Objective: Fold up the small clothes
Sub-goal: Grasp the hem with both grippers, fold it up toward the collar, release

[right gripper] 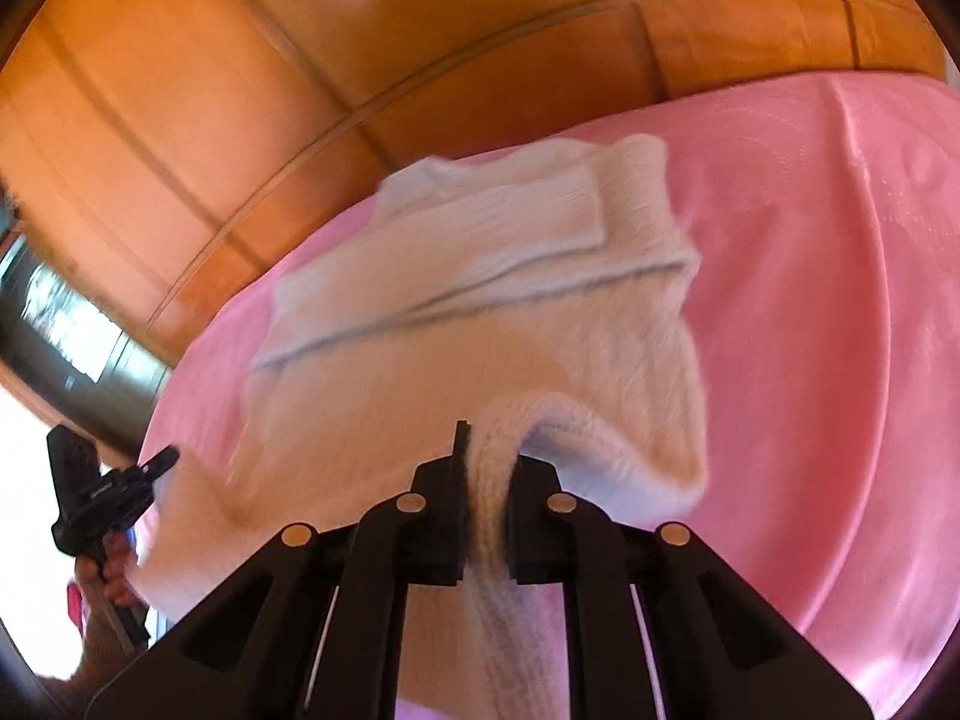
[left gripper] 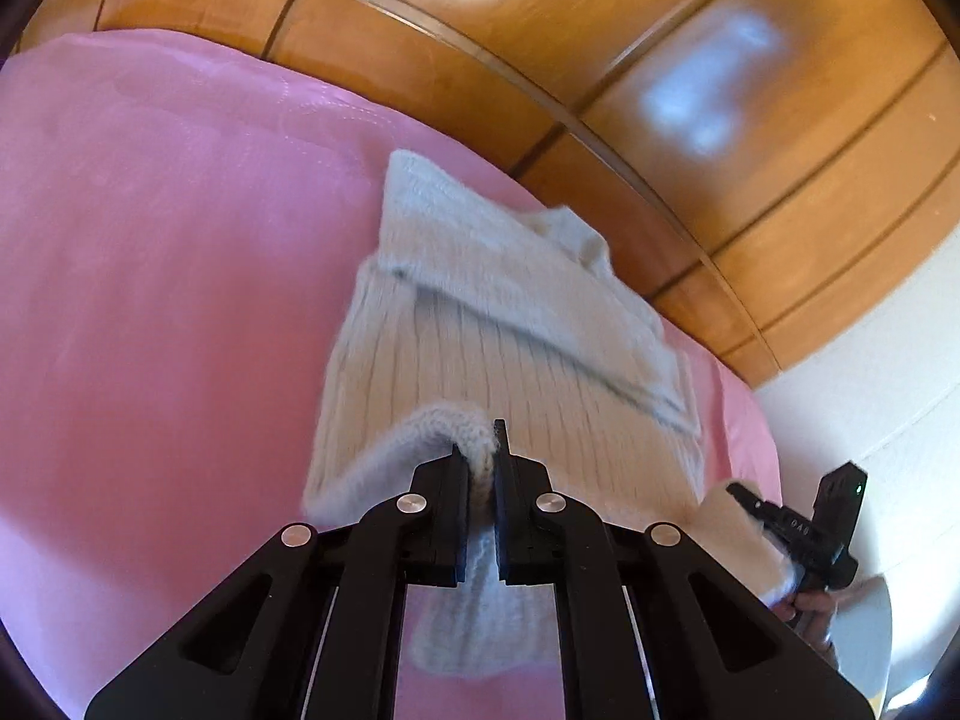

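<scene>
Here, the soft, limp cream ribbed knit sweater [left gripper: 480, 324] lies on the pink bedsheet [left gripper: 150, 300], its near hem corners pinched by the left gripper [left gripper: 480, 468] and right gripper [right gripper: 486, 468], likely sagging between them.

Pink-covered bed [left gripper: 150, 276], the far part of a cream ribbed sweater [left gripper: 480, 324] on it.

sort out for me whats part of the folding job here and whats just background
In the job:
- white knit sweater, sleeves already folded across
- left gripper, shut on its hem
- right gripper, shut on its hem
- pink bedsheet under it

Just there:
- wooden wardrobe doors
- white wall
</scene>
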The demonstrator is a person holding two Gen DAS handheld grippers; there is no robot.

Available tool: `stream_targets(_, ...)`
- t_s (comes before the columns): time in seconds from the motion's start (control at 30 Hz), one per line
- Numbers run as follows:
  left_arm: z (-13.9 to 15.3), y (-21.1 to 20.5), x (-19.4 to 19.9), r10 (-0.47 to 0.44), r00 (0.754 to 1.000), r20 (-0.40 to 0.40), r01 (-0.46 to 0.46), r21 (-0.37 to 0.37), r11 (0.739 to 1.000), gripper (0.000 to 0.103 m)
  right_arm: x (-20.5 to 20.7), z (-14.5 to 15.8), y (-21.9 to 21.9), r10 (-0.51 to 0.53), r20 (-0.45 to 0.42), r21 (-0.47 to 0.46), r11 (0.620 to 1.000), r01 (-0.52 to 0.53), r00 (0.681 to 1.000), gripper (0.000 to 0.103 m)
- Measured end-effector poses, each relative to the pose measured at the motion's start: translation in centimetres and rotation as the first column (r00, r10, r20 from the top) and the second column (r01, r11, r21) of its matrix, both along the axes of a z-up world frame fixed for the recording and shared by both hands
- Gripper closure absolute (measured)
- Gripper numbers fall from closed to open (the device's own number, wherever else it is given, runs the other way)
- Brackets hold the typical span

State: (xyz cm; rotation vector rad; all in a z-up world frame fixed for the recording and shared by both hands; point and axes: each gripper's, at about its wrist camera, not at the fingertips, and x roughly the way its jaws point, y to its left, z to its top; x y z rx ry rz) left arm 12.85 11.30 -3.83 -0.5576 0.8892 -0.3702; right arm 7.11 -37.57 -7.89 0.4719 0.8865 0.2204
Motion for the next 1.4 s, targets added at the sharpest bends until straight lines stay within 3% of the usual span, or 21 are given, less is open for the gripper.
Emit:
stream_targets(0.13, -0.3, -0.3, 4.7, 0.045, 0.998, -0.039, -0.042, 0.055, 0.998, 0.098, 3.4, -0.8, -2.1, -0.070, -0.048, 0.033, 0.997, 0.071, 0.996, 0.095)
stream_targets(0.2, -0.5, -0.1, 6.8, 0.083, 0.995, -0.060, -0.078, 0.078, 0.994, 0.098, 4.6, -0.9, -3.1, -0.089, -0.049, 0.067, 0.994, 0.092, 0.995, 0.088)
stream_targets(0.23, -0.7, 0.4, 7.7, 0.092, 0.993, -0.074, -0.087, 0.063, 0.994, 0.096, 4.9, -0.9, -3.6, -0.096, -0.044, 0.093, 0.991, 0.100, 0.994, 0.057)
stream_targets(0.27, -0.9, 0.7, 8.1, 0.103, 0.991, -0.086, -0.099, 0.043, 0.994, 0.089, 4.9, -0.7, -4.6, -0.121, -0.029, 0.138, 0.983, 0.124, 0.992, 0.022)
stream_targets(0.37, -1.0, 2.6, 7.4, 0.190, 0.979, -0.068, -0.186, 0.070, 0.980, 0.052, 3.3, 0.1, -6.3, -0.167, 0.022, 0.200, 0.967, 0.160, 0.986, 0.017)
stream_targets(0.4, -1.0, 3.2, 6.9, 0.202, 0.978, -0.054, -0.198, 0.073, 0.978, 0.045, 2.9, 0.1, -6.8, -0.171, 0.026, 0.205, 0.965, 0.162, 0.985, 0.017)
stream_targets(0.47, -1.6, 4.3, 5.6, 0.177, 0.983, -0.044, -0.176, 0.028, 0.984, 0.045, 1.4, -0.3, -7.4, -0.165, 0.024, 0.178, 0.971, 0.158, 0.986, 0.016)
stream_targets(0.57, -2.9, 4.3, 3.4, 0.101, 0.994, -0.046, -0.099, 0.037, 0.994, 0.045, -0.5, -1.6, -6.6, -0.128, 0.002, 0.112, 0.986, 0.127, 0.992, 0.016)
stream_targets(0.7, -5.2, 2.9, 1.0, 0.029, 0.997, -0.072, -0.020, 0.121, 0.992, 0.040, -1.9, -3.3, -3.9, -0.051, -0.018, -0.048, 0.998, 0.050, 0.999, 0.019)
stream_targets(0.77, -5.9, 2.1, 0.6, 0.025, 0.997, -0.072, -0.015, 0.137, 0.991, 0.040, -1.2, -4.1, -2.4, -0.025, -0.031, -0.120, 0.993, 0.022, 0.999, 0.030)
stream_targets(0.8, -5.8, 1.7, 0.5, 0.019, 0.998, -0.059, -0.009, 0.155, 0.988, 0.049, -0.9, -4.4, -1.7, -0.022, -0.029, -0.144, 0.989, 0.018, 0.999, 0.034)
stream_targets(0.83, -5.8, 1.2, 0.5, -0.003, 0.998, -0.058, 0.013, 0.162, 0.987, 0.065, -0.9, -4.5, -1.2, -0.026, -0.028, -0.160, 0.987, 0.021, 0.999, 0.045)
stream_targets(0.9, -5.9, 0.5, 0.8, -0.009, 0.996, -0.083, 0.024, 0.180, 0.983, 0.085, -0.6, -4.2, -0.8, -0.037, -0.032, -0.146, 0.989, 0.032, 0.999, 0.071)
stream_targets(0.93, -5.6, 0.3, 0.5, -0.012, 0.998, -0.067, 0.025, 0.192, 0.981, 0.087, -0.5, -3.9, -0.7, -0.043, -0.033, -0.138, 0.990, 0.038, 0.999, 0.082)
stream_targets(0.97, -5.3, 0.3, 0.2, -0.014, 0.998, -0.060, 0.026, 0.203, 0.979, 0.090, -0.8, -3.4, -0.3, -0.046, -0.025, -0.155, 0.987, 0.042, 0.999, 0.085)
stream_targets(1.03, -4.8, 0.6, -0.7, -0.021, 0.999, -0.048, 0.030, 0.202, 0.979, 0.091, -1.6, -2.6, 0.1, -0.033, -0.001, -0.167, 0.985, 0.033, 0.999, 0.087)
stream_targets(1.4, -2.8, 2.1, -7.5, -0.050, 0.998, -0.027, 0.054, 0.155, 0.986, 0.095, -11.3, -0.1, -1.1, -0.039, 0.057, -0.005, 0.999, 0.039, 0.998, 0.092)
